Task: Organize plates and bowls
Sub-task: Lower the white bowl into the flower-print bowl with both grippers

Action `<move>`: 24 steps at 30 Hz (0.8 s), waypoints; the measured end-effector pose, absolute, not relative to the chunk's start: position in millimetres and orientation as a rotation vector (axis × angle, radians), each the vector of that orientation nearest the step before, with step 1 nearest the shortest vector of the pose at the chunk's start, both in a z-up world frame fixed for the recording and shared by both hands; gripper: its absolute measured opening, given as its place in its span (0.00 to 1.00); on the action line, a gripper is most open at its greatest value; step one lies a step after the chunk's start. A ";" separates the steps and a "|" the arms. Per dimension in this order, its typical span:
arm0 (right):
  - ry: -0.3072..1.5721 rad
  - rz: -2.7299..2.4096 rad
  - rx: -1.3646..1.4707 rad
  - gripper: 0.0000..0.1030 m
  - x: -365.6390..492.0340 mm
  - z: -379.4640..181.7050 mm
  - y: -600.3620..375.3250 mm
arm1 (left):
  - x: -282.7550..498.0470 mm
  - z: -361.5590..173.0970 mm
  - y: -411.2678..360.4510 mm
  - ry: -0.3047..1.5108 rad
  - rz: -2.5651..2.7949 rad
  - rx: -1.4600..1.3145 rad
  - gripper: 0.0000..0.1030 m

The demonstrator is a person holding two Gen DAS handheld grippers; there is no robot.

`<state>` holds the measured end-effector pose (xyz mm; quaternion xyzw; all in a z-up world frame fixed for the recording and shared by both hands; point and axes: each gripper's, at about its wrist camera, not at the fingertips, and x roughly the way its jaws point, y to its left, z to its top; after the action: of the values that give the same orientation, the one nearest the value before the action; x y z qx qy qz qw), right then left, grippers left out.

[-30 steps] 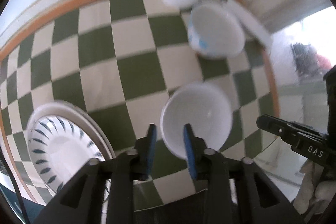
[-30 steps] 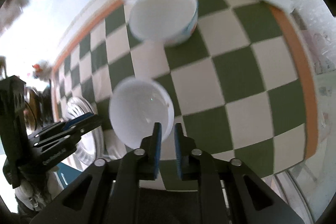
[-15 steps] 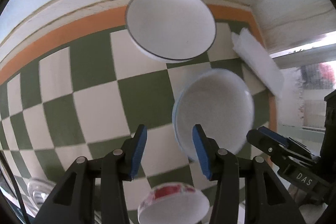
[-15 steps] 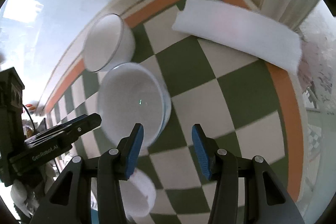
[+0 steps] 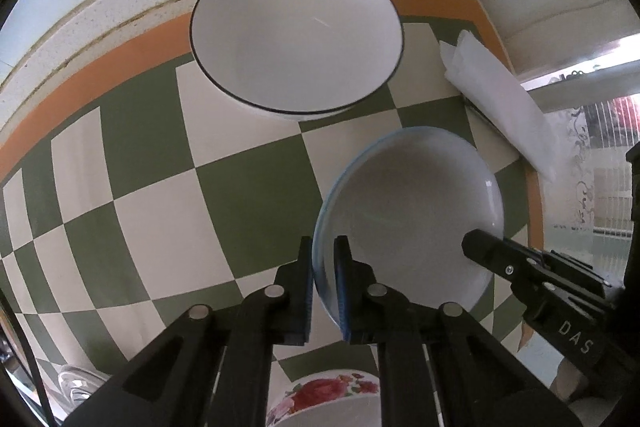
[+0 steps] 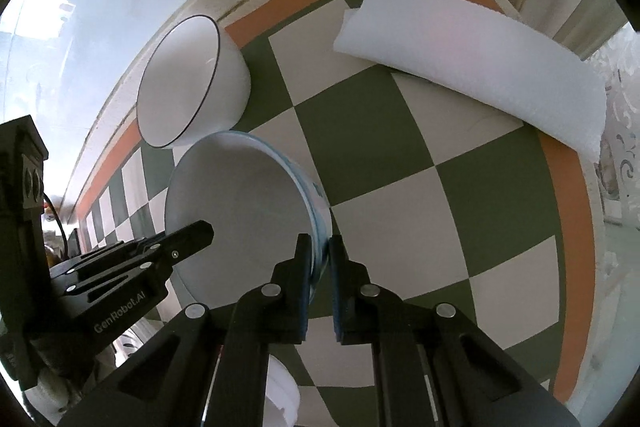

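Both grippers pinch opposite rims of the blue-rimmed bowl (image 5: pixel 408 211) on the checkered table (image 5: pixel 248 195): left gripper (image 5: pixel 323 279) and right gripper (image 6: pixel 320 277) each clamped. Whether it has left the table is unclear. Lift evenly, level, clearing the black-rimmed bowl (image 5: pixel 296 31) just beside it.

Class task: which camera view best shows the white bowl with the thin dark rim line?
The left wrist view: the white bowl with the thin dark rim line shows its whole rim and interior there. The right wrist view shows it side-on, partly overlapped by the blue-rimmed bowl.
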<state>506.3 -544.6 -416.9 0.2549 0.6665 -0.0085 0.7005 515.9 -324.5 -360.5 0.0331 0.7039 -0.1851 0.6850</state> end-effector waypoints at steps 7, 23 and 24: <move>1.440 -0.008 0.551 0.10 490.0 -380.9 -537.9 | 496.4 -320.5 -312.9 1.533 -0.443 0.051 0.08; 1.442 0.067 0.550 0.10 384.2 -323.6 -478.7 | 402.0 -283.4 -251.7 1.526 -0.448 0.069 0.08; 1.453 0.067 0.552 0.10 379.7 -328.2 -476.1 | 399.8 -286.4 -251.3 1.530 -0.444 0.070 0.08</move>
<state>379.7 -476.1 -328.2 0.2491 0.6554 0.0303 0.7124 399.8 -251.3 -286.4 0.0316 0.6864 -0.1992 0.6987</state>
